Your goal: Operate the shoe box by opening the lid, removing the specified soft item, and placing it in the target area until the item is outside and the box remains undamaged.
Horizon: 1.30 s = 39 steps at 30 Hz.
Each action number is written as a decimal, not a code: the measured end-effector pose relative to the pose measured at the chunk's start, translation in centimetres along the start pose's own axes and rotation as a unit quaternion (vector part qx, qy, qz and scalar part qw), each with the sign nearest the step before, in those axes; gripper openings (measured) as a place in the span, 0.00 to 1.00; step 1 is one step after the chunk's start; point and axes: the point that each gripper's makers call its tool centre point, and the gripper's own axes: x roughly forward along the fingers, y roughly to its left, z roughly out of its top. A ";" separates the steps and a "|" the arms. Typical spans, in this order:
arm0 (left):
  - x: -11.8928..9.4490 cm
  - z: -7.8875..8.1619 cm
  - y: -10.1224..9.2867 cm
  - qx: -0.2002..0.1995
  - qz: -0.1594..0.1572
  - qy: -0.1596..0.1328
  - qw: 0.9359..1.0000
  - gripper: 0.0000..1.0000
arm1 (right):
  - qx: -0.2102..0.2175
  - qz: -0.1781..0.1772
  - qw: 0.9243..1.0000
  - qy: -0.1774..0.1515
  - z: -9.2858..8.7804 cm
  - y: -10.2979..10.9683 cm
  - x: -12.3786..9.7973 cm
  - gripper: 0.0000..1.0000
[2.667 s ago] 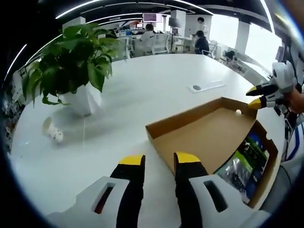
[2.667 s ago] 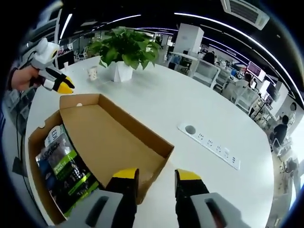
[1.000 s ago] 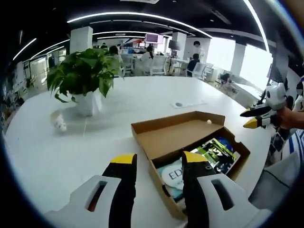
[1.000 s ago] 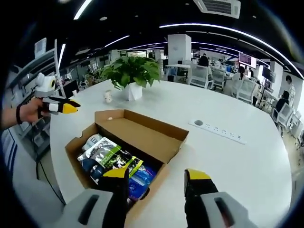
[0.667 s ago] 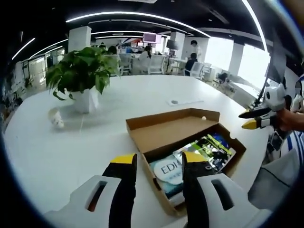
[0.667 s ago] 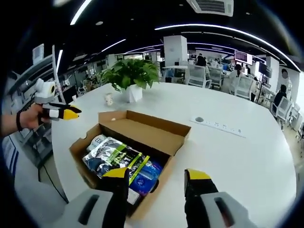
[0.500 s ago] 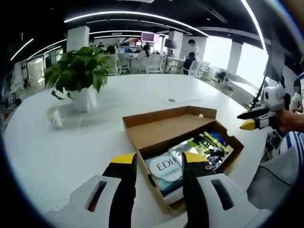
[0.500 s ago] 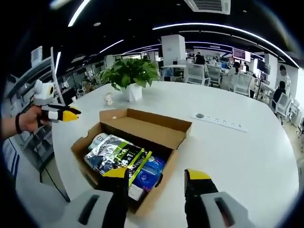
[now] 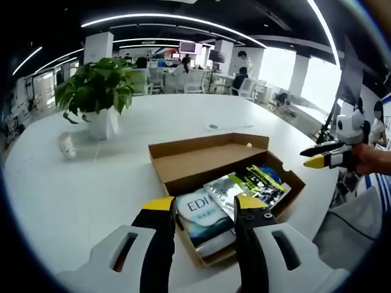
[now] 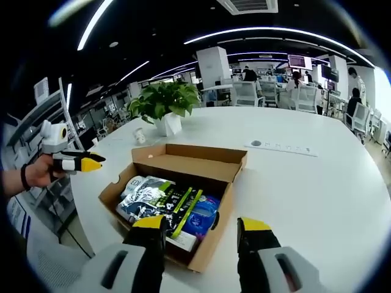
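Both claws hang open and empty: left claw (image 9: 198,210), right claw (image 10: 200,227). Since 2.7 s ago the lid (image 10: 195,166) swung fully back, exposing soft packets (image 10: 165,201) inside the shoe box (image 9: 269,201) on the tabletop (image 9: 73,189). Opening done; removal next.

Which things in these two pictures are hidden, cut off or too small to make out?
- Lower packets in the shoe box: left gripper view, covered by the top packets.
- Print on the white packet: left gripper view, partly behind the left gripper.
- Small white object near the potted plant: too small to identify.
- Near corner of the box: right gripper view, behind the right gripper.
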 end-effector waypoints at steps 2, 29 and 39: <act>-0.2 0.0 -0.4 -0.005 -0.002 -0.003 1.000 0.38 | 0.000 0.000 1.000 -0.001 0.0 0.0 -0.3 0.44; 4.4 -6.0 -4.2 -0.067 -0.047 0.093 0.992 0.28 | 0.014 0.008 1.000 0.009 -2.7 1.7 -0.7 0.45; 6.2 -7.1 -4.0 -0.108 -0.040 0.124 0.986 0.29 | 0.019 0.014 1.000 0.018 -3.5 2.4 -0.6 0.45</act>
